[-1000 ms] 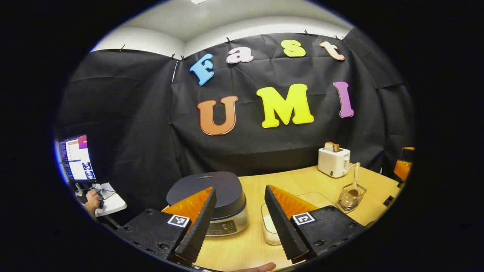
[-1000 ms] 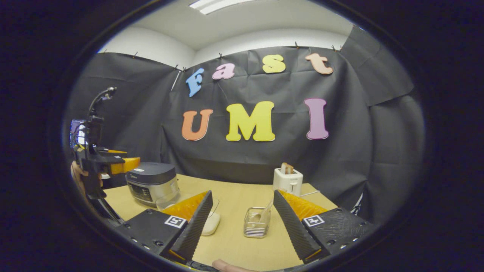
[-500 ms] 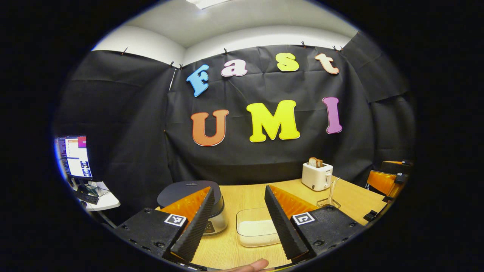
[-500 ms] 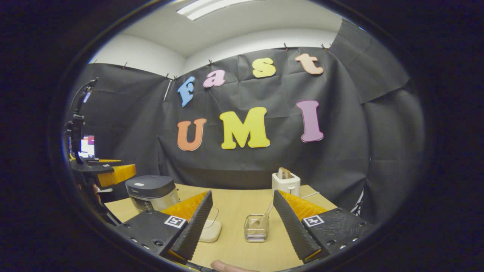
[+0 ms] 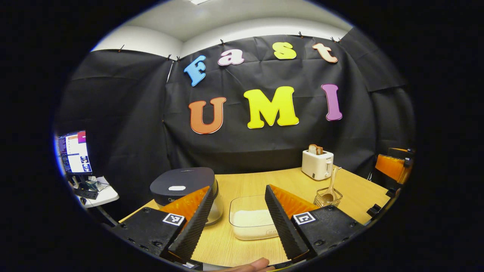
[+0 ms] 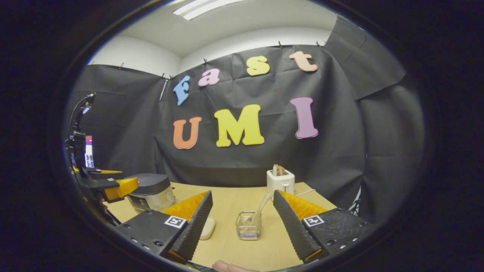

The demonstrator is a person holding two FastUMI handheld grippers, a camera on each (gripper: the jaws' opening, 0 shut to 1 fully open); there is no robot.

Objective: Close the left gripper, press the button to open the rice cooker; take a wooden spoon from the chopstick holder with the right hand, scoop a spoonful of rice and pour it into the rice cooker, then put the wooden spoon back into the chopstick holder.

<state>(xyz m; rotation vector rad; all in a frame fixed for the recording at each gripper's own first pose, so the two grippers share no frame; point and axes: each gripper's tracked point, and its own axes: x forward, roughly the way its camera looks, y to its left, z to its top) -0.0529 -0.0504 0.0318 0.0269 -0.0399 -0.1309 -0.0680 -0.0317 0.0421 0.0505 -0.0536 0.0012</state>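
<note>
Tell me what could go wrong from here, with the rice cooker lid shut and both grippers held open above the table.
1. The left gripper is open; unless it closes first, a finger may slide off the rice cooker button.
2. The clear container of rice sits right beside the cooker, so a low approach could knock it.
3. The wooden spoon leans in a light wire chopstick holder; the right gripper pulling at an angle could tip the holder.

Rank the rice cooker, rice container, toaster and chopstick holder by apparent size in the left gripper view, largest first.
1. Rice cooker, partly hidden behind a finger.
2. Rice container, close to it in apparent size; both sit nearest the camera, so that order is unsure.
3. Toaster, farther back.
4. Chopstick holder.
</note>
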